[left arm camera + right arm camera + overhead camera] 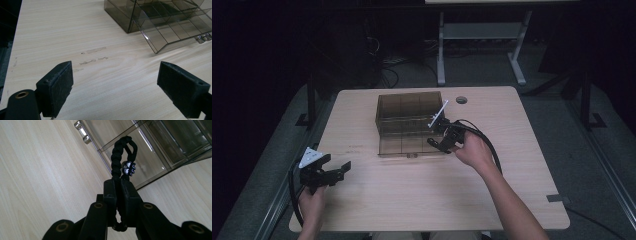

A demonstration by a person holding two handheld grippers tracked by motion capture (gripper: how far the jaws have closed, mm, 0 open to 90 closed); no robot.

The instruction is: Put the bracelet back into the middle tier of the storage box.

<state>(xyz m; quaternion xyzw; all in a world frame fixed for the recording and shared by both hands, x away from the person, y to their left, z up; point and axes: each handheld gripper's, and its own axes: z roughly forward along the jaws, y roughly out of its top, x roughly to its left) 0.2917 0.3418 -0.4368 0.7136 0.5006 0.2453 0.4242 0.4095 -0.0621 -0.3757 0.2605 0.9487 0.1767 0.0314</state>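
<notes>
A smoky clear plastic organiser box (pixel 409 111) stands at the table's middle, its divided drawer (pixel 412 145) pulled out toward me. The drawer (pixel 140 155) has a small metal knob (pixel 82 131). My right gripper (pixel 121 183) is shut on a black braided cord lanyard (pixel 117 157) with a black-and-white bead (pixel 129 167), held just over the drawer's front right corner. In the high view the right gripper (pixel 438 142) sits at that corner. My left gripper (pixel 334 172) rests open near the table's front left, nothing between its jaws (pixel 115 85), with the box (pixel 125 17) far ahead.
The light wooden table (pixel 422 200) has a round cable hole (pixel 461 99) behind the box and faint scuff marks (pixel 95 50) left of the drawer. A grey tape piece (pixel 557 198) lies at the right front edge. Another table's white legs (pixel 441 50) stand beyond.
</notes>
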